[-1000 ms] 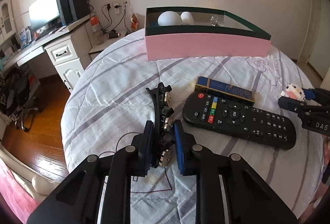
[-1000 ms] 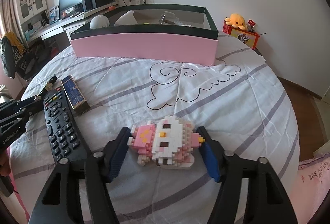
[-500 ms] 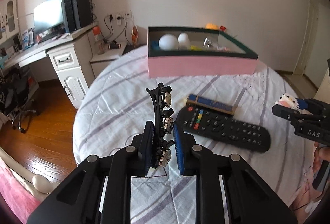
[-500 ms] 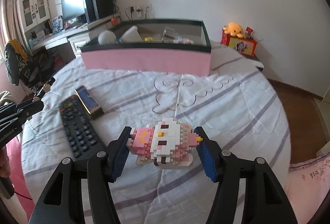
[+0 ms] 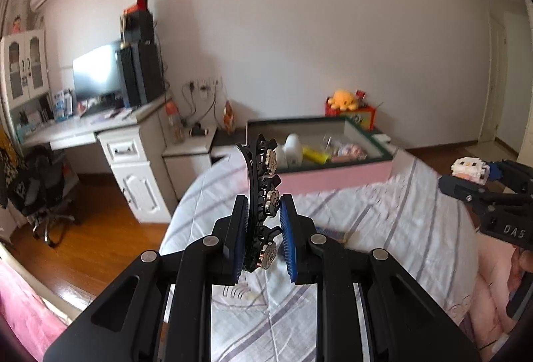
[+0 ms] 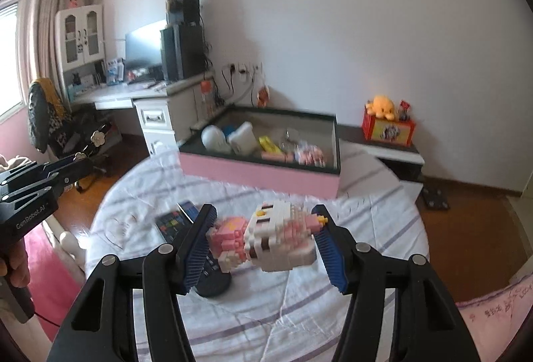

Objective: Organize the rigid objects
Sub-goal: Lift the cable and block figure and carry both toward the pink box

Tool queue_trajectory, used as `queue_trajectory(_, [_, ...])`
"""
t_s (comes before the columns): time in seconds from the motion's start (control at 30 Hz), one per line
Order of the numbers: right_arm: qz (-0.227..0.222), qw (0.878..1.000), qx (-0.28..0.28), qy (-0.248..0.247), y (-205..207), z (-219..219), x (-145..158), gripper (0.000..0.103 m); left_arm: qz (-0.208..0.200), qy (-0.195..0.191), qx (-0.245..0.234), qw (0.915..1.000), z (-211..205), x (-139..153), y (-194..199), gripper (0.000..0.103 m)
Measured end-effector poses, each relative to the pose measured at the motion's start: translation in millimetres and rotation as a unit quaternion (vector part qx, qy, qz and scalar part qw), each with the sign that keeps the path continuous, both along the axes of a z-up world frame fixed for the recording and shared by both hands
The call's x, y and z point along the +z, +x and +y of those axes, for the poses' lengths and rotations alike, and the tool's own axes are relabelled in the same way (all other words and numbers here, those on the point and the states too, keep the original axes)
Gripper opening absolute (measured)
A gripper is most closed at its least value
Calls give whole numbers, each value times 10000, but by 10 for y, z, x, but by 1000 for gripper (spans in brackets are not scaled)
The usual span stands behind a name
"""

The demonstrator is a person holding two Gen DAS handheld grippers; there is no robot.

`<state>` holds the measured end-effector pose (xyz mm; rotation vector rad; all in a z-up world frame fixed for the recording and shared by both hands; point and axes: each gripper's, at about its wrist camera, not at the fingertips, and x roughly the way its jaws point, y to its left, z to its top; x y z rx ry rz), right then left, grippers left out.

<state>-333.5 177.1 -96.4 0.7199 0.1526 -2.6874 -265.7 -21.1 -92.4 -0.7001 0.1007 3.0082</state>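
Observation:
My left gripper point(image 5: 264, 242) is shut on a black curved hair clip with metal flowers point(image 5: 263, 192), held high above the bed. My right gripper point(image 6: 263, 242) is shut on a pink and white brick-built cat figure point(image 6: 266, 238), also lifted above the bed; the figure also shows in the left wrist view point(image 5: 468, 168). The pink box with a dark rim point(image 6: 260, 170) stands at the far side of the bed with several items inside; it also shows in the left wrist view point(image 5: 333, 177). A black remote point(image 6: 173, 225) and a blue flat box point(image 6: 188, 208) lie on the bed below the right gripper.
The round bed has a white striped quilt point(image 6: 233, 312). A white desk with a monitor point(image 5: 96, 72) stands to the left, a swivel chair point(image 5: 40, 192) beside it. An orange plush on a red box point(image 6: 386, 122) sits on a low shelf at the right.
Both grippers have risen well above the bed with their objects, and the views now look down into the pink box from farther back.

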Motion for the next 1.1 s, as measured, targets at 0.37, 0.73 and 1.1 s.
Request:
queue_trajectory(0.37, [590,9980,229,-52,154,-122,414,60,652,-45,250,9975,-77,434,229,19])
queue_trajectory(0.73, [681,9972,324,-12,17,-168,491,60,672,-240,238,9972,16,484,-5,19])
queue_trajectory(1.1, [308,9989,302,190,-839,-170,267,60,211,-287,-418,9985,287,306,-1010,16])
